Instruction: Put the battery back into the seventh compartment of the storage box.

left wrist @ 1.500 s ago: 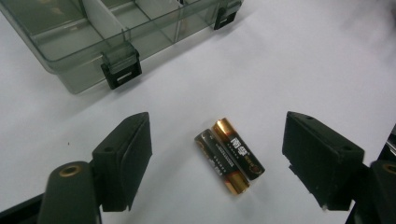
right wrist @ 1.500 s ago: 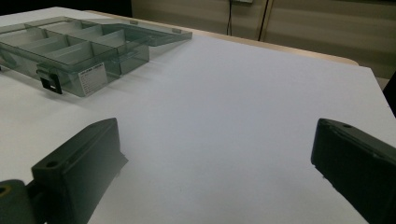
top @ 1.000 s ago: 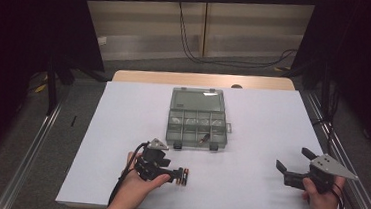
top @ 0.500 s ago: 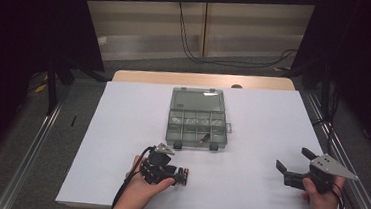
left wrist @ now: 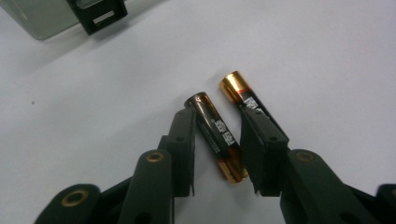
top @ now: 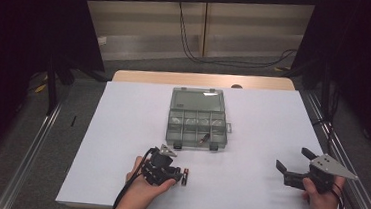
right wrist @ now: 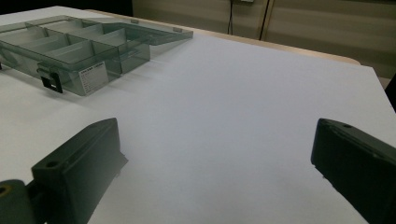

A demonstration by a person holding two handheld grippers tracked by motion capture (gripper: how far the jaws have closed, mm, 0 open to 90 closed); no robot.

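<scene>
Two black-and-gold batteries [top: 185, 177] lie side by side on the white table [top: 252, 120] near its front edge. My left gripper [top: 180, 176] is low over them. In the left gripper view, one battery [left wrist: 215, 135] lies slanted between the jaws of the left gripper [left wrist: 217, 112]. The jaws have just been closing and stand close beside it, with no firm press visible. The second battery [left wrist: 236, 88] lies just outside, partly under the right-hand jaw. My right gripper [top: 293, 159] rests at the front right, wide open with nothing in it [right wrist: 215, 154].
A grey clear plastic compartment box [top: 199, 93] sits open at the table's middle, with one small item [top: 203, 138] in a front cell. Its front latch [left wrist: 100, 16] shows near the left gripper. The box [right wrist: 88, 51] is far left of the right gripper.
The left gripper's jaws have narrowed around one battery and the hand has shifted slightly toward the batteries. The right gripper has stayed still.
</scene>
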